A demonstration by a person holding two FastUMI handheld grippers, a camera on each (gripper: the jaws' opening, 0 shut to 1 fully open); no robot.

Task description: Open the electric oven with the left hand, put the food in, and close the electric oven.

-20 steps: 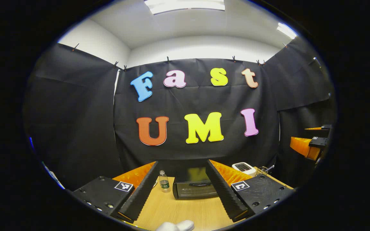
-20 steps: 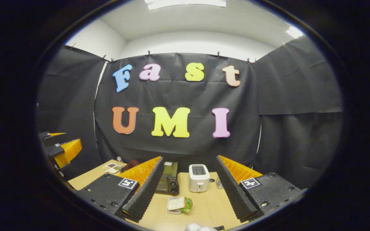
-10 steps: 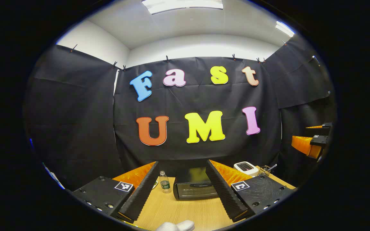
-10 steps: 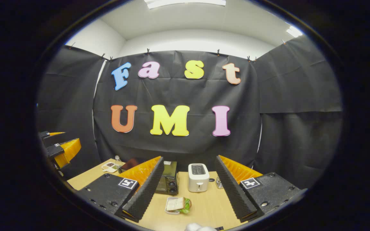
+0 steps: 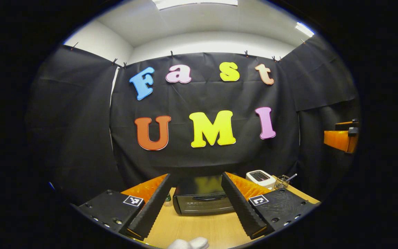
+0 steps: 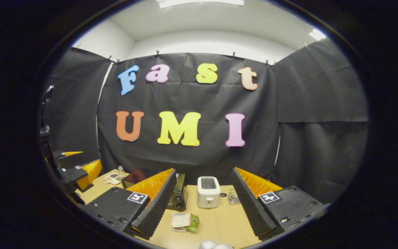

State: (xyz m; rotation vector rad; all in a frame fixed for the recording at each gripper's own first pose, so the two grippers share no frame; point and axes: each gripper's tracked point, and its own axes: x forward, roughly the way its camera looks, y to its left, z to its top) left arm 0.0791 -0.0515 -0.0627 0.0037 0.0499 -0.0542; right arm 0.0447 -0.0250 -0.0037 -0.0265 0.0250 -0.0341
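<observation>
The left tool (image 5: pixel 193 204) is hanging wide open, holding nothing, and the oven (image 5: pixel 202 200) is sitting shut on the desk (image 5: pixel 199 230) low in the middle of the frame. It should be going straight for the door handle (image 5: pixel 204 198) and closing gently. The right tool (image 6: pixel 202 204) is waiting wide open above the food (image 6: pixel 184 221).

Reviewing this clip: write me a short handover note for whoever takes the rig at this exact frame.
Left gripper: open, empty, aimed at the electric oven, which sits straight ahead between its fingers; no contact visible.
Right gripper: open, empty, above the table.
Food: a sandwich on a small tray, on the table in front of the oven and the white toaster.
Done: nothing; the oven door looks shut.
Left: take the door handle with the left gripper, open it, put the food in, close the door.
</observation>
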